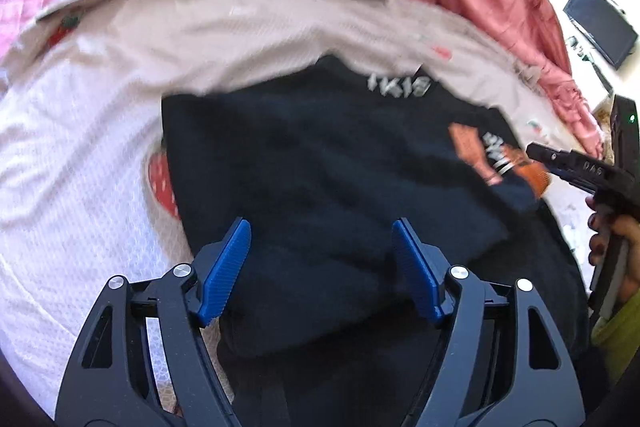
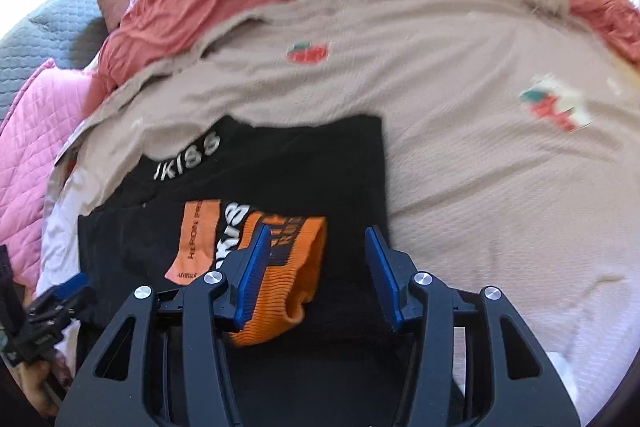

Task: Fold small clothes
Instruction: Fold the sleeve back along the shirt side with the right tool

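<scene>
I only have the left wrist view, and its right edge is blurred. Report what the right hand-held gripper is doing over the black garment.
Observer: The right hand-held gripper is open and clamps nothing.
Operator: Say what sits at its fingers.
Observer: An orange ribbed cuff; one finger crosses in front of it.
Operator: Describe the cloth's right side.
Observer: The black garment ends in a straight edge on the beige strawberry sheet.

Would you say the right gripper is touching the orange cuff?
Cannot tell. In the right wrist view, the open right gripper has its left finger overlapping the orange cuff, but that could be contact or merely hovering above it.
</scene>
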The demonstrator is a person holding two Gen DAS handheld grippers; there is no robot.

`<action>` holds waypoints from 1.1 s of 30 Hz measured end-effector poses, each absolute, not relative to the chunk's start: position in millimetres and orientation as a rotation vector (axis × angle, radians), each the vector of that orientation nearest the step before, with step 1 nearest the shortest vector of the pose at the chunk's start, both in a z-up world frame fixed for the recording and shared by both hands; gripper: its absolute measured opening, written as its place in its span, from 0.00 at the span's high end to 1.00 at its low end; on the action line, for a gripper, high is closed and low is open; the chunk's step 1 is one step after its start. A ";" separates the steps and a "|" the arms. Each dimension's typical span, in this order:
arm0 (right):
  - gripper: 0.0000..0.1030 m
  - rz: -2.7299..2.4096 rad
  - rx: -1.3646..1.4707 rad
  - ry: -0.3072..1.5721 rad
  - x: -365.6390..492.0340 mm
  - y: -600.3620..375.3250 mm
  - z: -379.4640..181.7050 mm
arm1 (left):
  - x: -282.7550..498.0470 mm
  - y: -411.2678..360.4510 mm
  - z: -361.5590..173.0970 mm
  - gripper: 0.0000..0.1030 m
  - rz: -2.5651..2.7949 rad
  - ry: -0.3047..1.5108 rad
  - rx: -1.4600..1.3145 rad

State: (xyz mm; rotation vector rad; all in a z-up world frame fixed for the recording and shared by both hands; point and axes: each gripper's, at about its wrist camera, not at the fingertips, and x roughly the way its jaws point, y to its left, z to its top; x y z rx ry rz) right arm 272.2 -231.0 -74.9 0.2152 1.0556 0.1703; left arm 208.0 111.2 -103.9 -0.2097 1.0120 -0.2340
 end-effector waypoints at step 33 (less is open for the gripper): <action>0.55 0.515 -0.479 0.950 232.0 -205.4 -74.1 | 206.3 114.9 -105.2 0.36 -0.234 1.010 -0.216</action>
